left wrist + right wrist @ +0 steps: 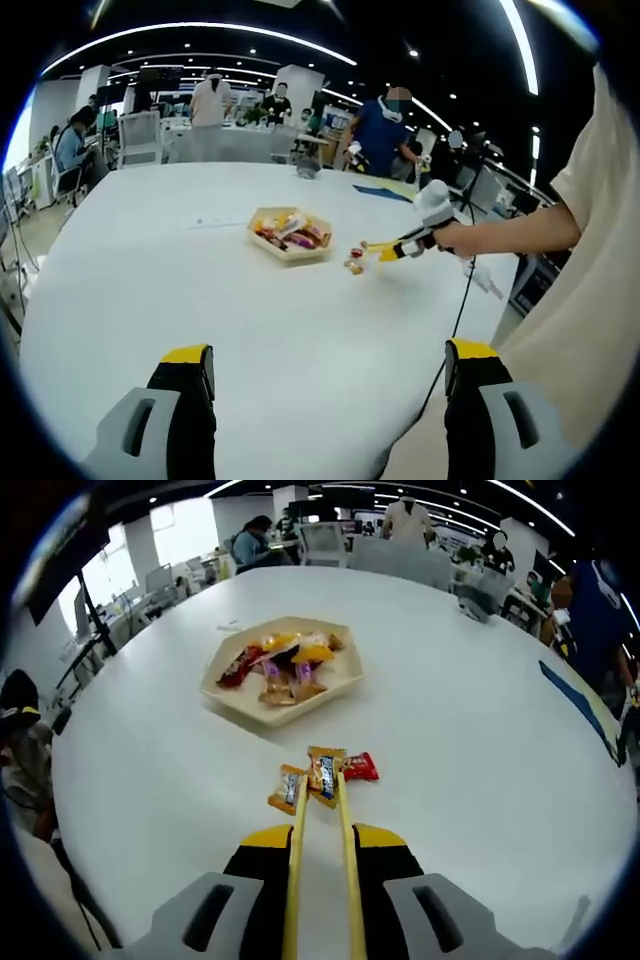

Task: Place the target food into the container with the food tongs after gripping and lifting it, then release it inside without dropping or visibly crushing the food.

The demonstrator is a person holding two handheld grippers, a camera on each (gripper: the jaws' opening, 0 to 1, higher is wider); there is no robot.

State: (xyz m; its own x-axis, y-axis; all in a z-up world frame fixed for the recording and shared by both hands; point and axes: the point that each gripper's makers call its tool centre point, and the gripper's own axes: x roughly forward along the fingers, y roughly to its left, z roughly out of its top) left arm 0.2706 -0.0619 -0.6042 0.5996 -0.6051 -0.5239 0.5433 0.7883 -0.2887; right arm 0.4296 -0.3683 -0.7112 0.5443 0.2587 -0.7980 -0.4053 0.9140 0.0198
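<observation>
While seen from both gripper views:
Room: open office, dark ceiling with curved light strips, desks, chairs and several people (pixel 385 125) at the far side.
Tabletop (pixel 150 290): large, white, rounded edges, mostly bare; blue sheet (pixel 580 705) near its far right edge.
Container (pixel 345 685): one, pale six-sided tray, toward the middle of the tabletop, holding a small heap of mixed wrapped snacks.
Left gripper (pixel 330 375): jaws spread wide apart, nothing between them, above the near edge.
Right gripper (pixel 320 845): jaws clenched on the food tongs, held out over the tabletop by a hand (pixel 455 238).
Food tongs (pixel 322 850): one pair, yellow, two slim arms close together, tips pinching the middle packet.
Target food (pixel 324 775): orange-brown wrapper with a dark blue band, between the tong tips, just short of the container's near edge; whether lifted or resting, cannot tell.
Loose packets: three counted; orange one (pixel 288 788) to the left, red one (pixel 360 767) to the right.
</observation>
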